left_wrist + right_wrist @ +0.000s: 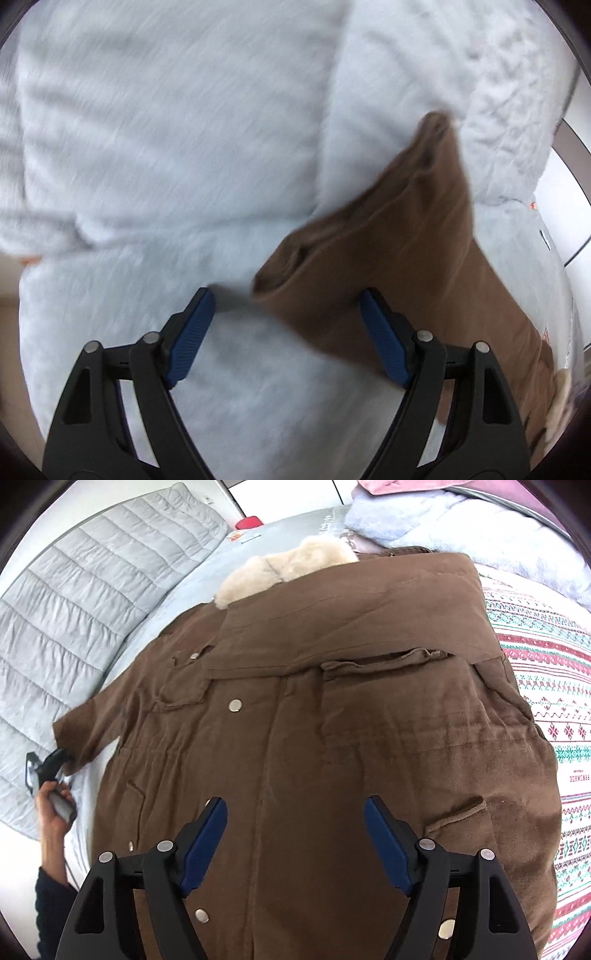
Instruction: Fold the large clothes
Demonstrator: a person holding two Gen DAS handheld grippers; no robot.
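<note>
I see the brown coat [314,720] lying front-up on the bed [207,572], its long axis running from my right tool [295,810] up to the cream fur collar [280,568]. One sleeve [388,236] juts sideways toward my left tool [286,301]. Both tools are spread, pinching nothing.
</note>
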